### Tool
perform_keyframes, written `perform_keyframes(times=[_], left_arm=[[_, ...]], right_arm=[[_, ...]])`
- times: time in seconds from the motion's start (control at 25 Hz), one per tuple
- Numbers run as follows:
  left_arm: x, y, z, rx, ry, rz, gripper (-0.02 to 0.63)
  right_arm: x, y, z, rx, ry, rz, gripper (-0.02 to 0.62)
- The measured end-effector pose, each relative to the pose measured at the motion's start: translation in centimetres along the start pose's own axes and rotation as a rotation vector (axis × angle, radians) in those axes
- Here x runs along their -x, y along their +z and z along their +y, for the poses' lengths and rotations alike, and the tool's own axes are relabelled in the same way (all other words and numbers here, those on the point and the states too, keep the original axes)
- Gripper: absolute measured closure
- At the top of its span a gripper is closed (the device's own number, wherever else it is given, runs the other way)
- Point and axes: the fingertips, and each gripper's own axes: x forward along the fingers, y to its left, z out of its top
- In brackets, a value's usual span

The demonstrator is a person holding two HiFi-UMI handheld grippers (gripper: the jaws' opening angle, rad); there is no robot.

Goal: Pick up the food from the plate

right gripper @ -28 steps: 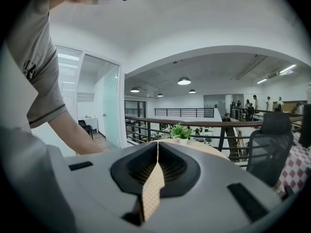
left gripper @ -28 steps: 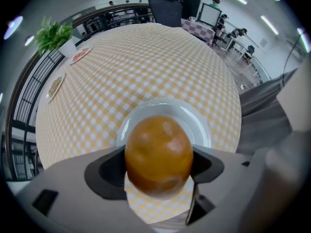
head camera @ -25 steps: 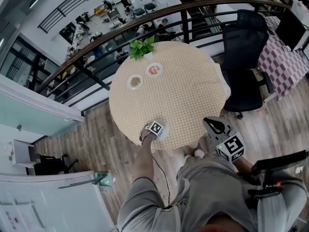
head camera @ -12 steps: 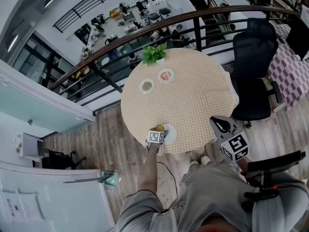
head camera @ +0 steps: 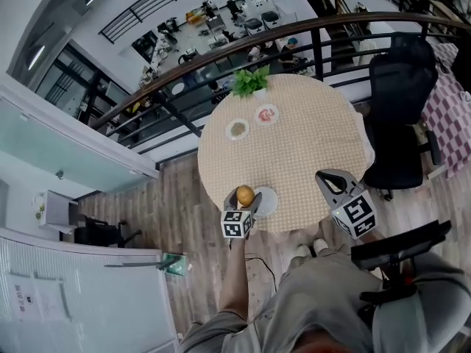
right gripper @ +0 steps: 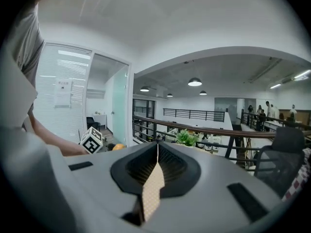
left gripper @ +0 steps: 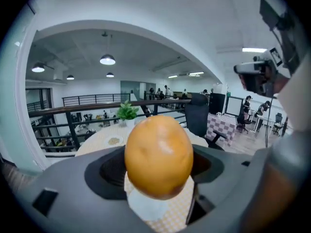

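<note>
A round orange-brown piece of food (head camera: 245, 195) (left gripper: 158, 157) sits between the jaws of my left gripper (head camera: 243, 201) (left gripper: 158, 178), which is shut on it. It hangs just left of and above the white plate (head camera: 266, 201) (left gripper: 146, 210) at the near edge of the round table (head camera: 309, 145). The plate looks bare. My right gripper (head camera: 329, 180) (right gripper: 156, 147) hovers over the table's near right edge, shut with nothing between its jaws. In the right gripper view the left gripper's marker cube (right gripper: 91, 140) and the food (right gripper: 118, 147) show at the left.
Two small plates with food (head camera: 238, 129) (head camera: 266, 114) and a green plant (head camera: 250, 81) stand at the far side of the table. A black office chair (head camera: 401, 123) is to the right. A dark railing (head camera: 221, 57) runs behind the table.
The left gripper was down at the plate; it has since drawn back to the plate's left with the food held in it. The right gripper has stayed near the table's right edge.
</note>
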Motion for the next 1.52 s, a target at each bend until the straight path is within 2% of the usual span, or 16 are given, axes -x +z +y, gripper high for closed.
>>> perform_keyframes(times=[0.28, 0.4, 0.68, 0.8, 1.04, 1.52], left_arm=[[8.3, 9.8, -3.6, -0.041, 0.01, -0.288, 0.241], [11.3, 12.7, -4.7, -0.058, 0.031, -0.373, 0.241], [18.1, 19.1, -9.0, -0.146, 0.072, -0.559, 0.241], [18.3, 19.1, -9.0, -0.148, 0.096, -0.565, 0.241], [18.0, 18.7, -9.0, -0.131, 0.089, -0.549, 0.241], [17.0, 18.8, -9.9, -0.127, 0.061, -0.535, 0.241]], right_arm=[[-1.0, 2.3, 0.6, 0.034, 0.041, -0.038, 0.58], [-1.4, 3.7, 1.2, 0.05, 0.06, -0.071, 0.58], [-1.1, 5.6, 2.4, 0.015, 0.087, -0.14, 0.58], [-1.6, 5.8, 3.8, 0.012, 0.123, -0.148, 0.58], [-1.3, 5.8, 4.7, 0.014, 0.159, -0.152, 0.58], [-1.0, 6.3, 4.4, 0.027, 0.164, -0.158, 0.58]])
